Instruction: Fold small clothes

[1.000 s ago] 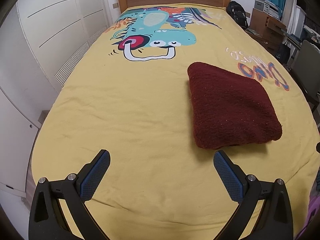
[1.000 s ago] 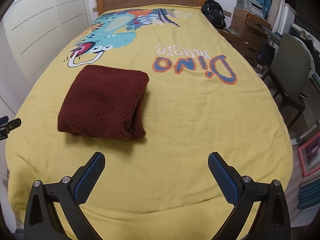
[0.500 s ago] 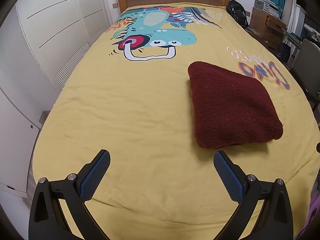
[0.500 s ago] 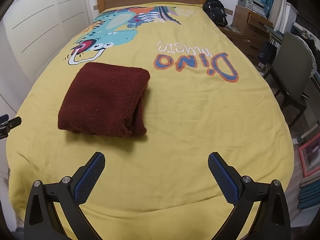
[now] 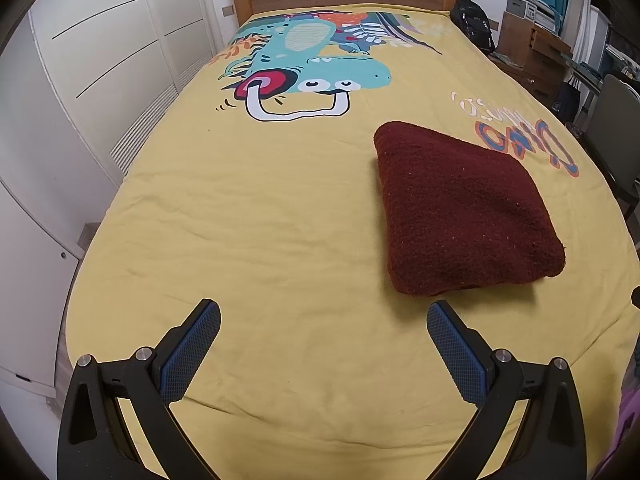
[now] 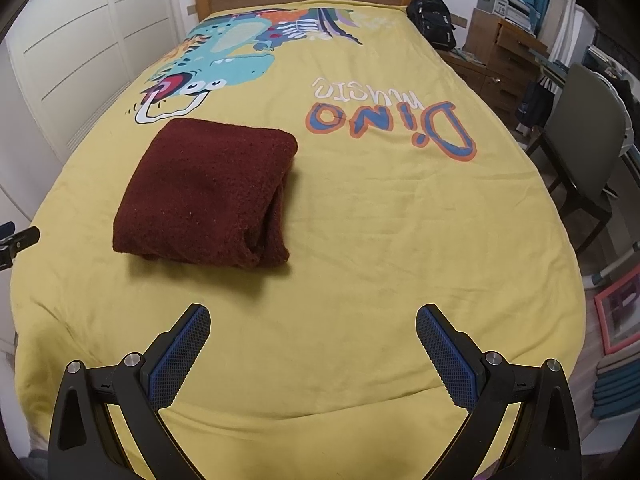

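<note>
Left gripper (image 6: 18,240) mostly cut off at the right-wrist view's left edge; chair (image 5: 618,136) cropped.

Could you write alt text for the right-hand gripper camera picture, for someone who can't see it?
A folded dark red garment lies on a yellow bedspread printed with a cartoon dinosaur. The open right gripper hovers near the bed's foot, holding nothing.

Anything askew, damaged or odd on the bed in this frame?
Nothing stands out. The dark red garment lies folded in a tidy block on the yellow bedspread, and both the left gripper and right gripper hang above it with jaws apart, empty.
</note>
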A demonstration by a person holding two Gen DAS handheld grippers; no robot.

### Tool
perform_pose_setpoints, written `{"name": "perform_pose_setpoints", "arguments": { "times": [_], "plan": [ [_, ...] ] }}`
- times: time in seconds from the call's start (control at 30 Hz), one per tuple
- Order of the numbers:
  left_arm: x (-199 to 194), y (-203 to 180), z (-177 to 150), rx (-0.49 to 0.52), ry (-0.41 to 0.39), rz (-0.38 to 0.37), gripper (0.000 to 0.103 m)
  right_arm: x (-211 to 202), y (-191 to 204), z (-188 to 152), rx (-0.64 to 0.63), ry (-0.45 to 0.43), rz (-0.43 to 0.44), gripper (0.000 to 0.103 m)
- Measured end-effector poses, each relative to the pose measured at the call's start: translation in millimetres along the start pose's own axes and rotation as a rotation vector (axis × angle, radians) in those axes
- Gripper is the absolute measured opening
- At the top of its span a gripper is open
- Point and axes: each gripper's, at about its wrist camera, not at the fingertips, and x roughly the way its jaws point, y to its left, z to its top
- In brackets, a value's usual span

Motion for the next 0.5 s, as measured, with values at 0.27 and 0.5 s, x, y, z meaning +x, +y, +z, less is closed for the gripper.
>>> {"name": "perform_pose_setpoints", "arguments": {
  "times": [0.27, 0.5],
  "plan": [
    [1.7, 1.4, -0.1, 0.0, 0.004, -0.004, 0.102, 2.2, 0.7, -1.6, -0.003, 0.009, 0.003, 0.103],
    [2.6, 1.7, -0.3, -0.001, 0.006, -0.004, 0.102, 2.6, 0.3, -1.2, -0.003, 0.011, 0.006, 0.103]
  ]
}}
